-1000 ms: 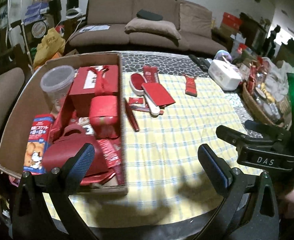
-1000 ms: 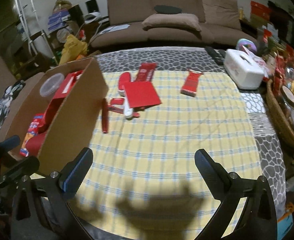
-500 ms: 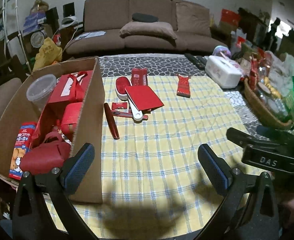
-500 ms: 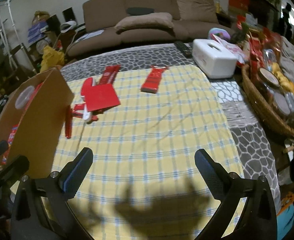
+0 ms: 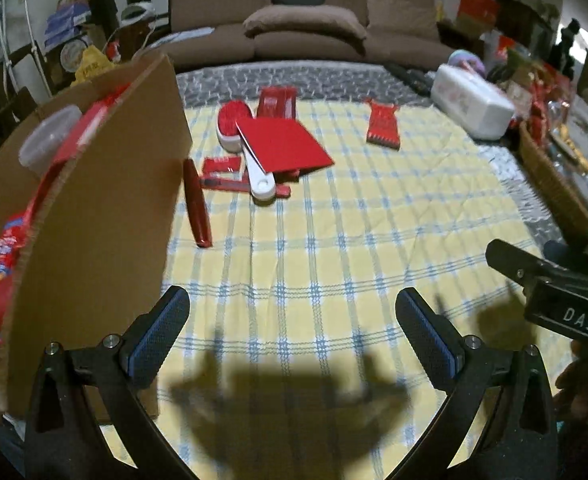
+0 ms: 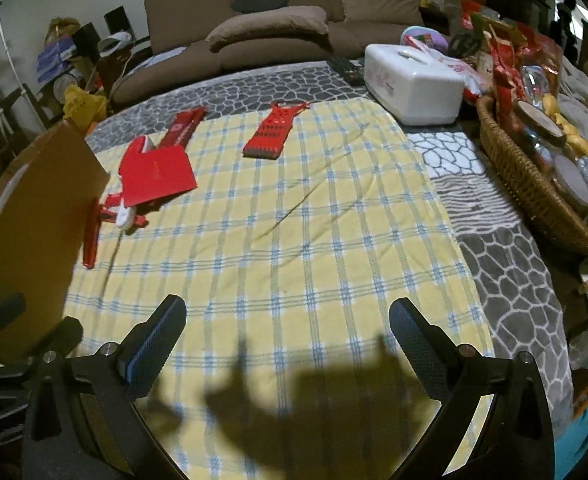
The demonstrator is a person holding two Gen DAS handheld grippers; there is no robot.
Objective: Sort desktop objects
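Red items lie on the yellow checked cloth [image 5: 334, 240]: a flat red card [image 5: 285, 146] over a white and red brush [image 5: 261, 184], a long red case [image 5: 197, 204] beside the cardboard box [image 5: 93, 208], and a red patterned packet [image 5: 382, 129] farther right. The box holds several red things and a clear tub [image 5: 47, 140]. My left gripper [image 5: 291, 332] hovers open and empty over the near cloth. My right gripper [image 6: 287, 340] is also open and empty, with the red card [image 6: 155, 176] and red packet [image 6: 273, 132] far ahead of it.
A white tissue box [image 6: 414, 80] stands at the back right. A wicker basket [image 6: 534, 184] full of jars and packets runs along the right edge. A brown sofa [image 5: 294, 20] is behind the table. The right gripper's body [image 5: 554, 288] shows at the left view's right side.
Both grippers have swung to the right, away from above the box. The box now sits at the left edge of both views, seen side-on. Both stayed open.
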